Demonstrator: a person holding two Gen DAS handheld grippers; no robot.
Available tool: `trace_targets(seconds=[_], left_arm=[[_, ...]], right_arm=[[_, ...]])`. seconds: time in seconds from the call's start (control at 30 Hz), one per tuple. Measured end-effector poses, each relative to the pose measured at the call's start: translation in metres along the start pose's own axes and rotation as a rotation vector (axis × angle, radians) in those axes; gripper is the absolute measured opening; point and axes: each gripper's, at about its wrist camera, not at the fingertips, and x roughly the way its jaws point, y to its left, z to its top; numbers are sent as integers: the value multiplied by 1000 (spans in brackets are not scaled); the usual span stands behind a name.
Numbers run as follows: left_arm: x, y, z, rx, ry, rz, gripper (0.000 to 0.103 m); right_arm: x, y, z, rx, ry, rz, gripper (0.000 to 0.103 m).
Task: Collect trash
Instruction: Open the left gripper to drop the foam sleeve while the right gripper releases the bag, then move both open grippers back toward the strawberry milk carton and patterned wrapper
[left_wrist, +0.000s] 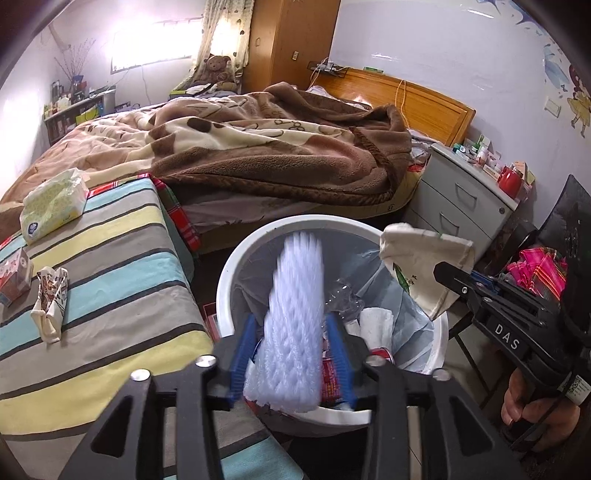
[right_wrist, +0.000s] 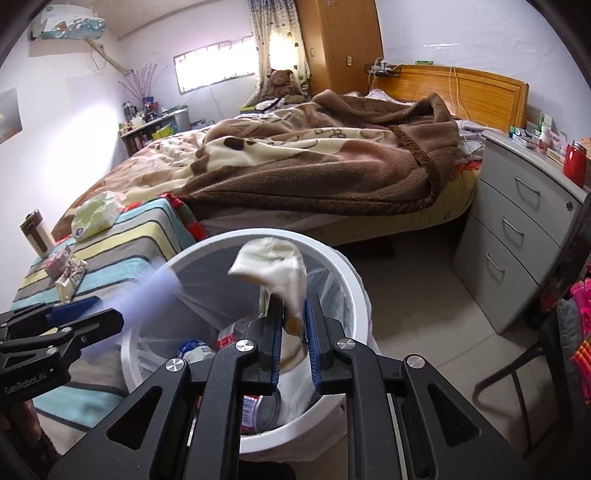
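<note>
White foam netting (left_wrist: 293, 325) is clamped in my left tongs (left_wrist: 291, 354), low in the frame's centre, held right over the bin (left_wrist: 236, 258) so it will fall inside once I let go. My right tongs (right_wrist: 293, 332) are clamped on a crumpled cream wrapper (right_wrist: 273, 269), also above the bin's mouth for the same reason. I judge both pieces are ready to drop. More trash waits on the striped table (left_wrist: 118, 266) at left: a crumpled wrapper (left_wrist: 50, 302) beside a small carton (left_wrist: 14, 275), with a tissue pack (left_wrist: 53, 206) further back, which may not be rubbish.
</note>
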Motion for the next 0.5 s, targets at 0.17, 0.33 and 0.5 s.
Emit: trace_targets(seconds=[0.17,0.33,0.5], left_arm=[[-2,5,-1,-19,-5,-9,58],[-8,11,-1,-30,-15,-2,58],[-18,20,-1,-41,-34,9,58]], right_arm=[[-1,2,-1,0,2,9,53],[-4,7,1,-3,-6,19,53],[-10,14,3,0,-26,40,53]])
